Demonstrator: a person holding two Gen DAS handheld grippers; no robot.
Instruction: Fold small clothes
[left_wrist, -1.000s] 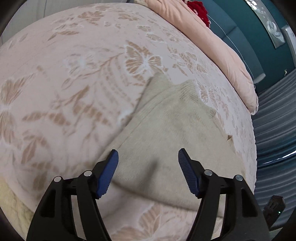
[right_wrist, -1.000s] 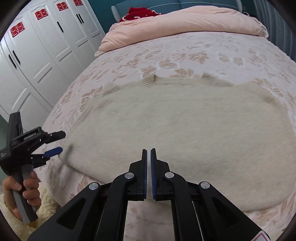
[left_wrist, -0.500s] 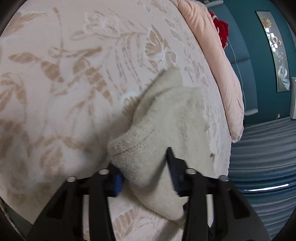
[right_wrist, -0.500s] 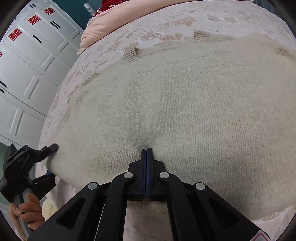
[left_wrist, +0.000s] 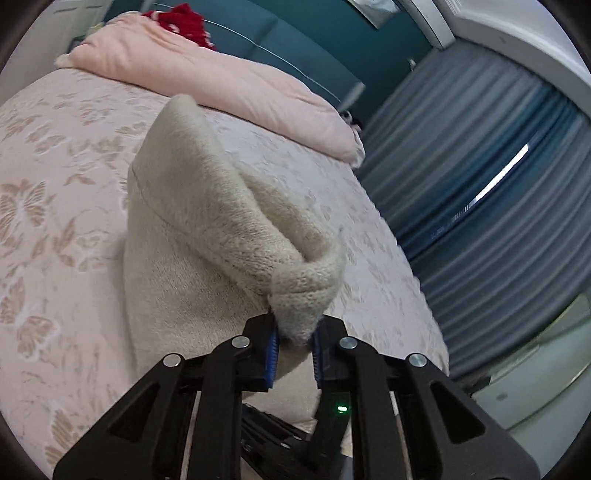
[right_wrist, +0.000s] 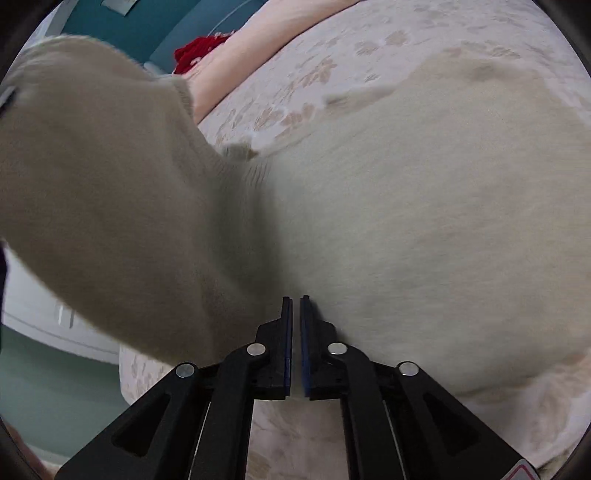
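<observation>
A cream knitted garment (left_wrist: 192, 236) lies on the floral bedspread (left_wrist: 55, 206). My left gripper (left_wrist: 294, 334) is shut on a bunched corner of it and holds that corner lifted, so the cloth rises in a peak. In the right wrist view the lifted part (right_wrist: 103, 192) hangs blurred at the left, over the flat part (right_wrist: 424, 206). My right gripper (right_wrist: 295, 306) is shut, its tips pressed down on the garment's near edge at the crease; nothing shows between the pads.
A pink folded duvet (left_wrist: 221, 77) with a red item (left_wrist: 177, 22) on it lies at the head of the bed. Blue curtains (left_wrist: 480, 177) hang to the right. The bed's edge (right_wrist: 147, 373) drops to a green floor at the left.
My left gripper closed on the garment's corner and lifted it up and over toward the right. My right gripper moved onto the garment's near edge and stays shut there.
</observation>
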